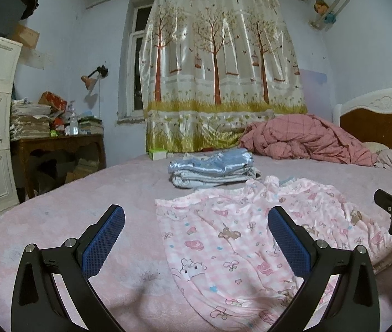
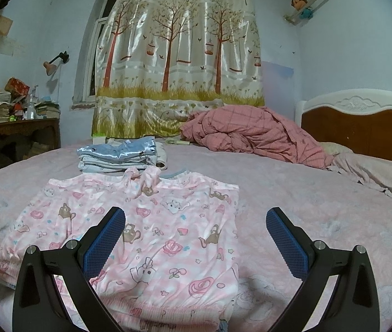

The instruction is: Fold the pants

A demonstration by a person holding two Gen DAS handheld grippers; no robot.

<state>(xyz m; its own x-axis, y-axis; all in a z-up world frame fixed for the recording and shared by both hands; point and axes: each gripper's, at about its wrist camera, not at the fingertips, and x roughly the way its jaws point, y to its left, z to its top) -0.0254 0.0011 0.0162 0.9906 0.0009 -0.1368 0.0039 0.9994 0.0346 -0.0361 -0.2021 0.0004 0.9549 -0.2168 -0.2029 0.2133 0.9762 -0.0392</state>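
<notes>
Pink printed pants [image 2: 151, 229] lie spread flat on the bed [image 2: 306, 207], folded stack [image 2: 118, 156] at 12 o'clock; left gripper [image 1: 196, 235] and right gripper [image 2: 196, 235] hover with jaws wide, empty; risk: thin slick cloth bunches or a pinch takes only the top layer.

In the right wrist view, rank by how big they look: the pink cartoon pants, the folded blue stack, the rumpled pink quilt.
1. Pink cartoon-print pants, though nearness to the camera inflates them.
2. Rumpled pink checked quilt.
3. Folded pale-blue clothes stack.
</notes>
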